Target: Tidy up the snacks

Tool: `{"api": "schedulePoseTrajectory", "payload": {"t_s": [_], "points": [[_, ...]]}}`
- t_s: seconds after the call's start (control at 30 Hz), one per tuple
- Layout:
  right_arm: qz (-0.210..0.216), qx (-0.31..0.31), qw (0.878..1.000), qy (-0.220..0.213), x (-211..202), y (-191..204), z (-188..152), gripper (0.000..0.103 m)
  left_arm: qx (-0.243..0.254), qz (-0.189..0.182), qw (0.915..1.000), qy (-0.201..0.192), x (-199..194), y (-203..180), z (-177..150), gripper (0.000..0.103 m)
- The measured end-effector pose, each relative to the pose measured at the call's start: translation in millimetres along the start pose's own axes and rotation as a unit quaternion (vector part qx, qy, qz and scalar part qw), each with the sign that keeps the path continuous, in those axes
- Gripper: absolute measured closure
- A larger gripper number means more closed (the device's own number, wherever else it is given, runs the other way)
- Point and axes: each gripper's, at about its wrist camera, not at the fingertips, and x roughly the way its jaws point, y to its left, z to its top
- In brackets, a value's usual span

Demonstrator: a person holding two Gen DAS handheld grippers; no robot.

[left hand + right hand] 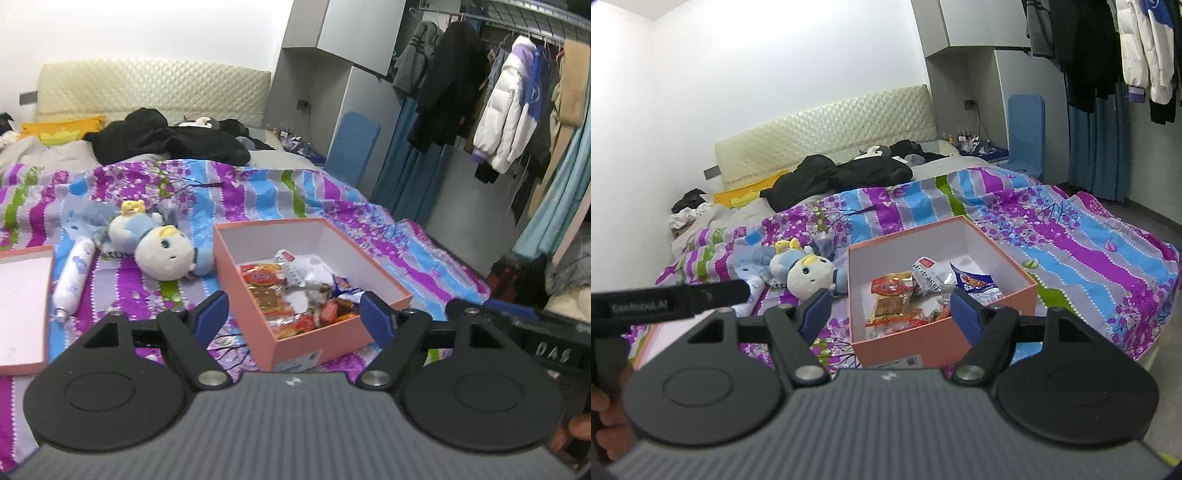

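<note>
An open pink box [306, 345] rests on the striped bedspread, holding several snack packets [291, 291] in red, orange, silver and blue wrappers. My left gripper [293, 314] hovers open in front of the box's near corner, with nothing between its blue pads. In the right wrist view the same pink box [923, 347] with its snack packets [916, 295] lies just ahead. My right gripper [888, 314] is open and empty, short of the box's near wall. The pink lid [20, 306] lies flat at the far left.
A plush doll [162, 245] and a white bottle [72, 277] lie left of the box. Black clothing [166, 142] is heaped near the headboard. Coats [498, 107] hang on a rail at the right, past the bed's edge. A hand [605, 424] shows at lower left.
</note>
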Motion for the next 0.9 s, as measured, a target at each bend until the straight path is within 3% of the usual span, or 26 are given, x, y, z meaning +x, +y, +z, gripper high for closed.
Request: {"api": "schedulePoseTrajectory", "payload": {"t_s": [0.23,0.27,0.3,0.37,0.9], "points": [[-0.024,-0.015,1.0,-0.011,-3.1,1.3,-9.6,0.03,0.001,0.026,0.9997,0.001,-1.9,4.8,-11.1,0.005],[-0.027,-0.017,0.999,-0.009,-1.4,0.6,-9.1,0.026,0.003,0.03,0.9995,-0.001,-0.9,4.8,-9.9,0.004],[-0.027,-0.017,0.999,-0.008,-1.2,-0.5,-9.7,0.011,0.004,0.033,0.9995,-0.002,0.0,5.0,-8.9,0.003],[-0.034,-0.013,0.999,-0.011,0.3,-3.7,-10.1,0.0,0.003,0.032,0.9995,-0.002,1.9,5.5,-6.5,0.002],[-0.042,0.007,0.999,-0.004,5.3,-14.8,-13.4,0.0,0.013,0.043,0.9989,0.011,13.1,0.7,-0.6,0.001]]}}
